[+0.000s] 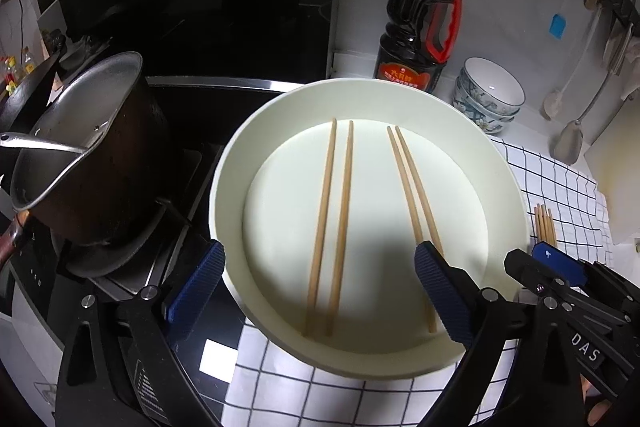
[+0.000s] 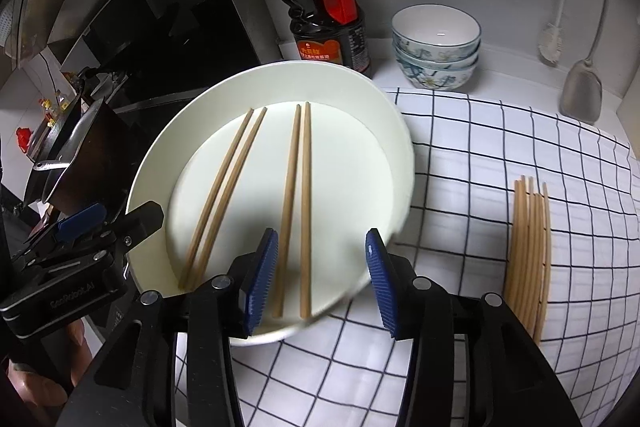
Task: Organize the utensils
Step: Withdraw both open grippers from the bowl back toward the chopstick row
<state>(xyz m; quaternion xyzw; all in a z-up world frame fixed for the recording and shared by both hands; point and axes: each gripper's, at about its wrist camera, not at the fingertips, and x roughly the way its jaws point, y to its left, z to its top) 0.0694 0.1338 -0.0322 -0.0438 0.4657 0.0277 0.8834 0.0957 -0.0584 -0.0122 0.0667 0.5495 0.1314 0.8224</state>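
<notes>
chopsticks (image 2: 296,203) lie in plate (image 2: 394,131) under open right gripper (image 2: 322,279).

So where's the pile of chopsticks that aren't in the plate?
In the right wrist view the loose chopsticks lie on the checked cloth, right of the white plate and nearer than the stacked bowls.

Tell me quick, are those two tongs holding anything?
Left tongs: wide open, holding nothing, above the white plate.
Right tongs: open, holding nothing; chopsticks lie loose on the plate.
</notes>
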